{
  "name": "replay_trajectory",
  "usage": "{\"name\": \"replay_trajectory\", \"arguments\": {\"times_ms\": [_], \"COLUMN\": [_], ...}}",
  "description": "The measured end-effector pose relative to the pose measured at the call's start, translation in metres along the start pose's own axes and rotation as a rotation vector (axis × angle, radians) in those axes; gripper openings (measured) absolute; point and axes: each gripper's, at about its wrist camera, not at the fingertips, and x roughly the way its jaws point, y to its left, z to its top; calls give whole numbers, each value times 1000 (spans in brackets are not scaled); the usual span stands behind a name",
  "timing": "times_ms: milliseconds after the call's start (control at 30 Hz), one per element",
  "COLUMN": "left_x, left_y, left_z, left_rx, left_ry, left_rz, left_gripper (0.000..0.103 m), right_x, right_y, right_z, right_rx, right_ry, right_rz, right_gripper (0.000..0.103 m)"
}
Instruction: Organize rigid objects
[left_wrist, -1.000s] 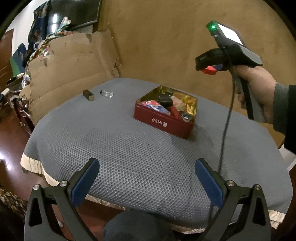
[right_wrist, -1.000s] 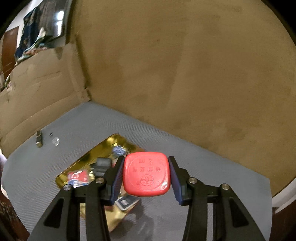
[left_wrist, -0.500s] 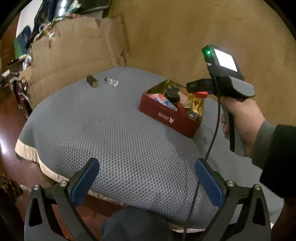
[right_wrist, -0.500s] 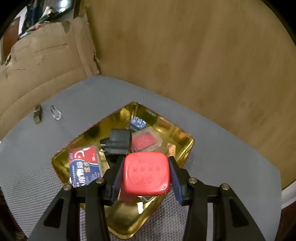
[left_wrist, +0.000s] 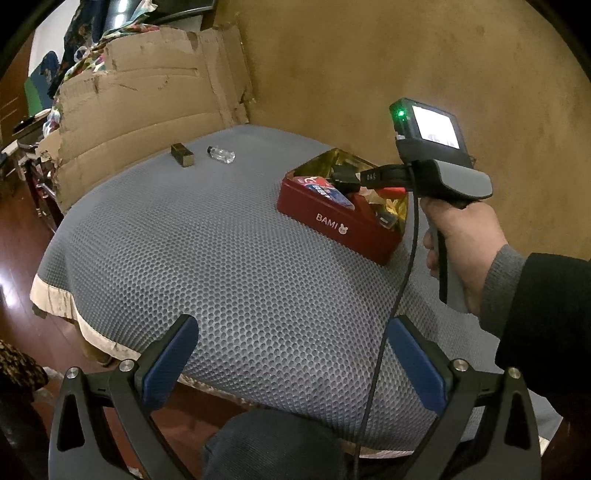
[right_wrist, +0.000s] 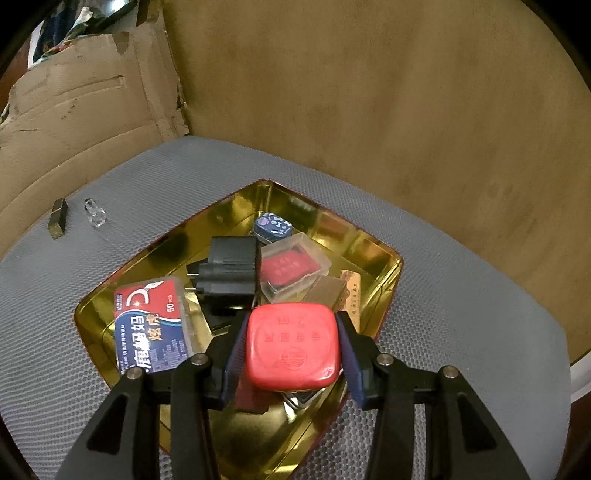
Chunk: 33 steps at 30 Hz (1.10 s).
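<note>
Grey honeycomb-mesh padding (left_wrist: 236, 266) covers the surface you are working over, with a tan wall behind it and a torn sheet of brown cardboard (left_wrist: 147, 107) propped along the far left edge. Near the middle right sits the red rectangular tin with a gold inside (left_wrist: 332, 218), lettered BAMI on its side.

Your right gripper (right_wrist: 291, 341) is clamped on a red rounded-square plastic box with raised lettering (right_wrist: 291, 345) — both blue pads press its sides. It hangs over the near corner of the tin; from the left wrist view it looks to be at about rim height, though whether it touches anything beneath you cannot tell. Your right hand (left_wrist: 461, 243) grasps the grey handle, a black cable trailing down from it.

Inside the tin lie a black plug adapter (right_wrist: 229, 273), a blue-and-red printed plastic box (right_wrist: 151, 325), a clear plastic case with a red insert (right_wrist: 291, 266) and a small blue patterned piece (right_wrist: 273, 225) at the far end.

Your left gripper (left_wrist: 291, 362) hangs at the near edge of the padding, jaws spread wide with nothing between them — well apart from the tin.

Two items lie outside, near the cardboard: a small dark rectangular block (left_wrist: 182, 154) and, just beside it, a small clear glass bottle (left_wrist: 221, 154).
</note>
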Motion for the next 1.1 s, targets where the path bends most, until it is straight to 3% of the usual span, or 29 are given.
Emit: {"name": "replay_trajectory", "arguments": {"times_ms": [267,333,367,400,633,900,1033,1100], "left_x": [4,4,4,4,-4,0,8,10], "left_y": [-7,-9,-9,-9,-16,-24,-35,-40], "left_z": [-1,-2,-3,-3,-5,-5,8,19], "left_rx": [19,22,23,23,44,113,173,167], "left_ry": [12,13,9,5,-26,-23,-38,-49], "left_rz": [8,5,2,0,-17,7,56,39], "left_gripper": [102,102,102,102,102,102,102,102], "right_x": [11,12,8,2,-43,-98,-119,-131], "right_y": [-1,2,1,-1,-36,-84,-101,-109], "right_z": [-1,0,0,0,-11,-86,-116,-127], "right_rx": [13,-4,-1,13,124,149,159,170], "right_ry": [7,-5,-30,-63,-131,-142,-146,-158], "right_rz": [40,38,28,31,51,-37,-60,-61], "right_gripper": [47,67,93,97,103,103,103,103]}}
